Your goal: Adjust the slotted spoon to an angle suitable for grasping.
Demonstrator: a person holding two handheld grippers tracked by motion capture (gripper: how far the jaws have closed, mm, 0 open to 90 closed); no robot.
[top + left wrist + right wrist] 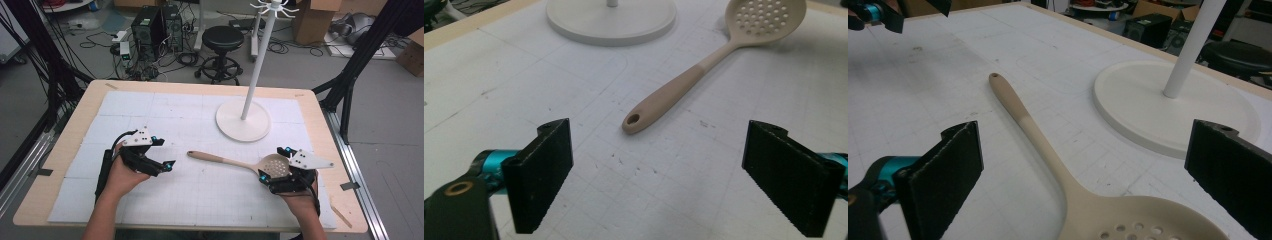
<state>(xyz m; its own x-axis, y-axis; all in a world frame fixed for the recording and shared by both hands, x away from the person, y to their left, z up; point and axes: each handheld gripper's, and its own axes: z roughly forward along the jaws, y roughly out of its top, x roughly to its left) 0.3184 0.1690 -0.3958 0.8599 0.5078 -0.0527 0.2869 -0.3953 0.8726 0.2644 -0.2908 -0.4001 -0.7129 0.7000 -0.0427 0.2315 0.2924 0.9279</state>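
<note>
Skimmer (240, 162) flat on mat, handle toward left gripper (157, 155), bowl between right gripper's (274, 167) spread jaws — not pinched. Left jaws spread too, empty, just short of handle. Likely pre-grasp step — next: close on skimmer, lift toward stand (243, 121).

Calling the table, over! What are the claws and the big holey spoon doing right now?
Left claw open, nothing in it. Right claw open, at the bowl end of the slotted spoon, which lies flat. Nothing blocking; white stand off to the side.
</note>
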